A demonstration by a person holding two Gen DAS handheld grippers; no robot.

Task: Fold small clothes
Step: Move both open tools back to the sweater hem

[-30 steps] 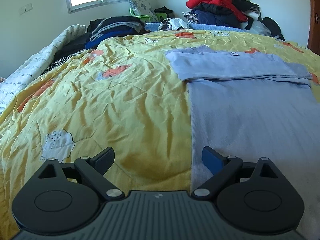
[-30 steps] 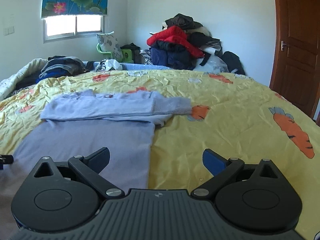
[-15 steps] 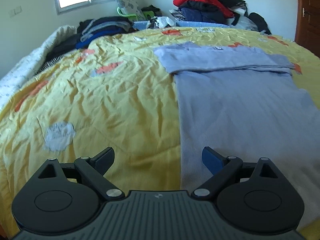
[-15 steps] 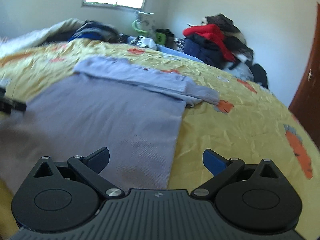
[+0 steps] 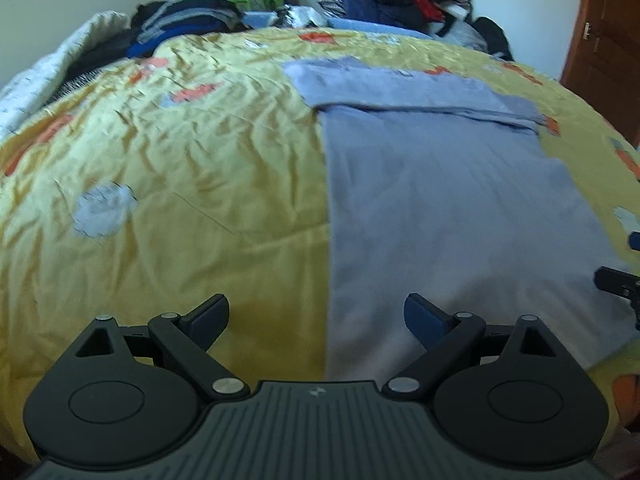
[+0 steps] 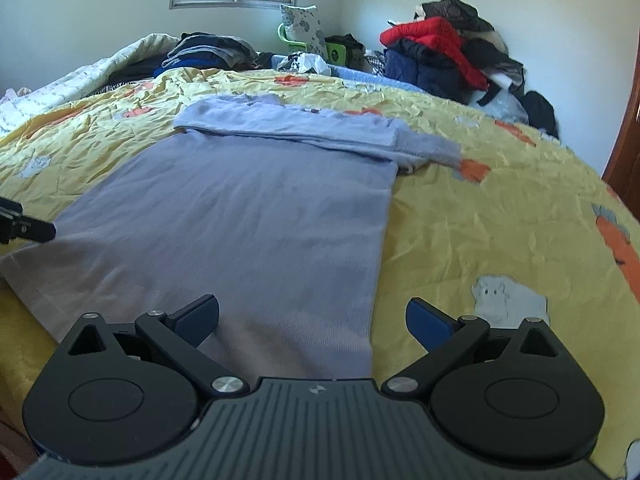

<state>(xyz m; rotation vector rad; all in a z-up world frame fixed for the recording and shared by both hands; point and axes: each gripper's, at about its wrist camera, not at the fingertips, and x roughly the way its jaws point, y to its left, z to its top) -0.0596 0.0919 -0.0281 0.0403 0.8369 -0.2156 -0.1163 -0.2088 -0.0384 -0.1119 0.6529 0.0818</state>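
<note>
A pale blue long-sleeved top (image 5: 440, 208) lies flat on the yellow bedspread (image 5: 180, 200), its sleeves folded across the far end; it also shows in the right wrist view (image 6: 260, 208). My left gripper (image 5: 317, 316) is open and empty, straddling the top's left edge near its near hem. My right gripper (image 6: 312, 316) is open and empty, straddling the top's right edge near the hem. The right gripper's tip shows at the right edge of the left wrist view (image 5: 618, 280); the left gripper's tip shows at the left edge of the right wrist view (image 6: 24, 228).
A pile of red and dark jackets (image 6: 448, 56) sits at the far right of the bed. Folded dark clothes (image 6: 212, 52) and a white quilt (image 6: 80, 80) lie at the far left. A brown door (image 5: 600, 60) stands at the right.
Both grippers have drawn back toward the near hem of the top and tilted down. The jaws stay open. The top has not moved.
</note>
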